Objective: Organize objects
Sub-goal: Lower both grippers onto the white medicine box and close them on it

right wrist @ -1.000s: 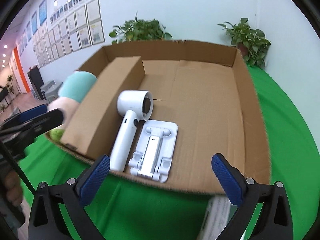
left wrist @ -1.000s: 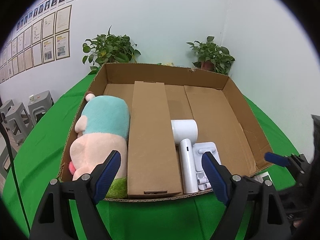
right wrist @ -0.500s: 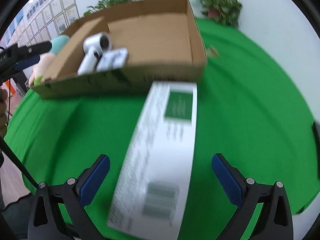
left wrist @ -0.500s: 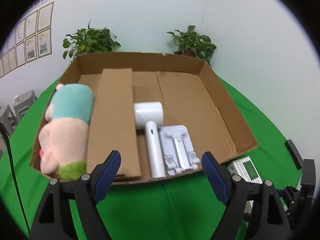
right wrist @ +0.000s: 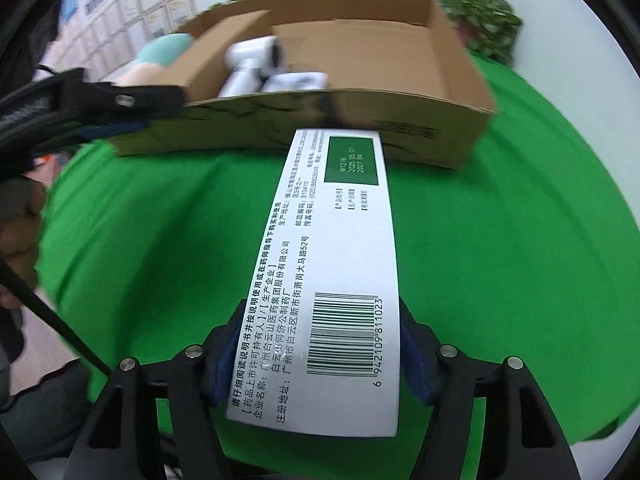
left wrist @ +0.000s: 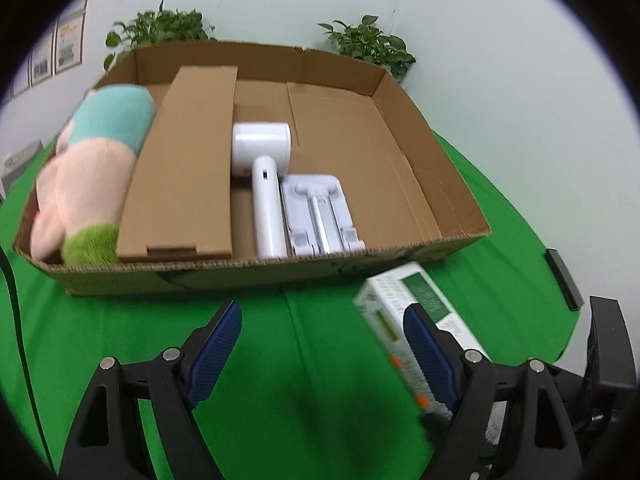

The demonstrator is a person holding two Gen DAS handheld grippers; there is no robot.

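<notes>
Since half a second ago my right gripper point(right wrist: 320, 356) has closed in on the white medicine box point(right wrist: 332, 280), and now both blue pads press its long sides near the barcode end, so it's pinched firmly. My left gripper point(left wrist: 322, 344) has pulled back from the cardboard box point(left wrist: 256, 268) and sits spread wide with nothing between its fingers, above the green cloth point(left wrist: 280, 360). The medicine box points toward the cardboard box, its far end with the green label right up by the near wall; can't tell if it touches. Inside the cardboard box, near the front wall, a white hair dryer point(left wrist: 266, 184) lies flat with a white folding stand point(left wrist: 320, 216) just beside it on the right. Left of those is a long brown carton point(left wrist: 184, 160), and at the far left a plush toy point(left wrist: 92, 168). Behind the cardboard box are two potted plants point(left wrist: 372, 46).
</notes>
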